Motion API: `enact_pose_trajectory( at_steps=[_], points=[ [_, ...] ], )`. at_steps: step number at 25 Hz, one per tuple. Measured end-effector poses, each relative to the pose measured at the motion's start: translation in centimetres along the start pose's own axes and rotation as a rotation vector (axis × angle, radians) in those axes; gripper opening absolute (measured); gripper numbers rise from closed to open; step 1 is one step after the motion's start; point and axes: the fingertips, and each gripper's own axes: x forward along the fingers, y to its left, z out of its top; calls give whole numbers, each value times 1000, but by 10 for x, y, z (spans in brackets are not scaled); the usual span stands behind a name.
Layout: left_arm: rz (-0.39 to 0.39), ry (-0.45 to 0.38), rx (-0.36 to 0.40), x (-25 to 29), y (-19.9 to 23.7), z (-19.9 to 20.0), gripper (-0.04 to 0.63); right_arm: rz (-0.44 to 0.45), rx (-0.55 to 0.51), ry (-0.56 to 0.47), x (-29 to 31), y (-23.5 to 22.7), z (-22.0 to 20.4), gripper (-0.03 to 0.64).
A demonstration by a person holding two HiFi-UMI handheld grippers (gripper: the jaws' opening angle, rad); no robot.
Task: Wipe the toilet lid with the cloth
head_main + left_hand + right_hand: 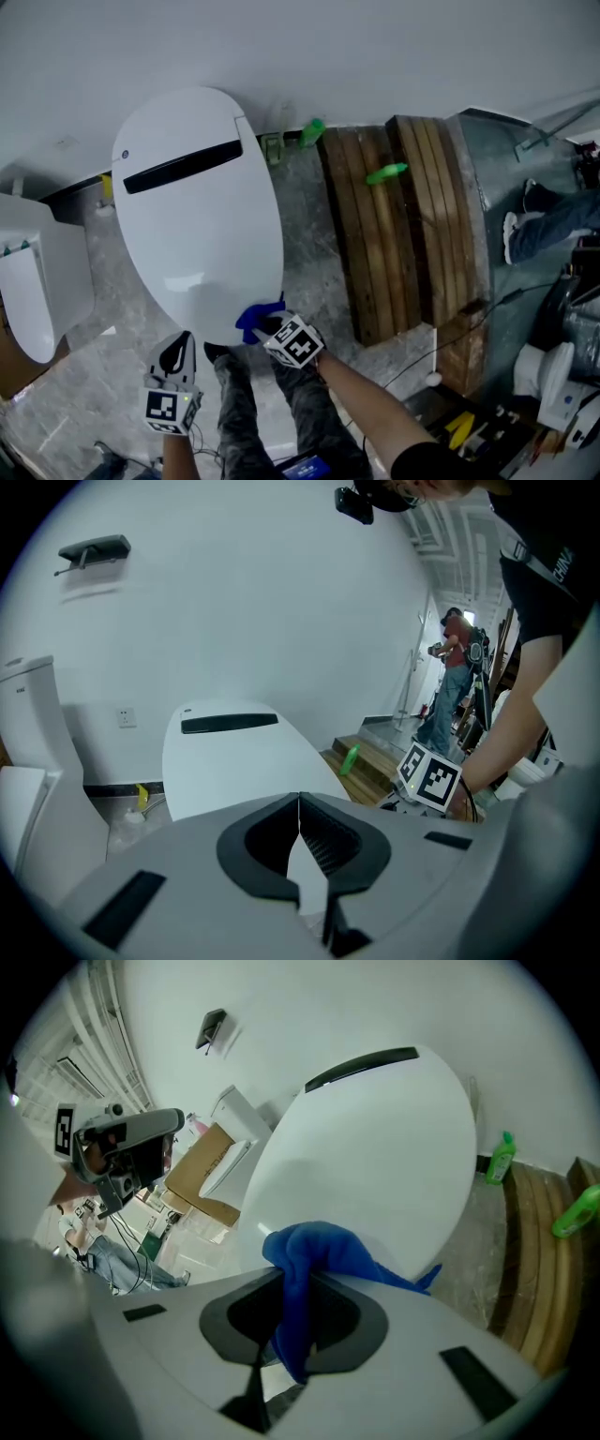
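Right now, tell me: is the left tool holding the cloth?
No, the left tool is shut on nothing; the right tool grips the blue cloth.

Two toilets: one with a shut lid (197, 216) at 12 o'clock, a second toilet (37, 281) at 9 o'clock. Two green bottles near 1 o'clock: one bottle (312, 131), a second bottle (386, 173). One blue cloth (248, 319). Two tools: left hand-held gripper (177, 349), right hand-held gripper (265, 325).
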Motion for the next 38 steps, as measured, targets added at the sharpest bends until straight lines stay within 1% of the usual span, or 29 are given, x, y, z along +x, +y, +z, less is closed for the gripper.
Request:
enact_pose_trajectory(
  at_steps=[4, 8, 12, 18, 25, 29, 32, 35, 38],
  points=[
    [-3, 0, 5, 12, -5, 7, 11, -52, 5, -36, -13, -31, 15, 67],
    [2, -4, 4, 24, -3, 12, 11, -102, -8, -68, -23, -62, 41, 67],
    [0, -3, 11, 36, -1, 16, 11, -141, -42, -111, -30, -91, 76, 67],
    [1, -2, -3, 44, 6, 21, 11, -192, -25, -188, -42, -130, 130, 67],
    [10, 4, 14, 46, 19, 20, 11, -242, -28, -260, -51, -171, 199, 67],
    [16, 6, 2, 46, 28, 18, 11, -272, -61, -271, -52, -188, 237, 67],
    [18, 3, -12, 46, 32, 17, 11, -294, -64, -287, -51, -197, 263, 67],
    [21, -1, -13, 44, 38, 16, 11, -312, -70, -302, -48, -201, 286, 67],
    [26, -3, -31, 41, 43, 14, 11, -327, -77, -311, -44, -200, 304, 67]
  ],
)
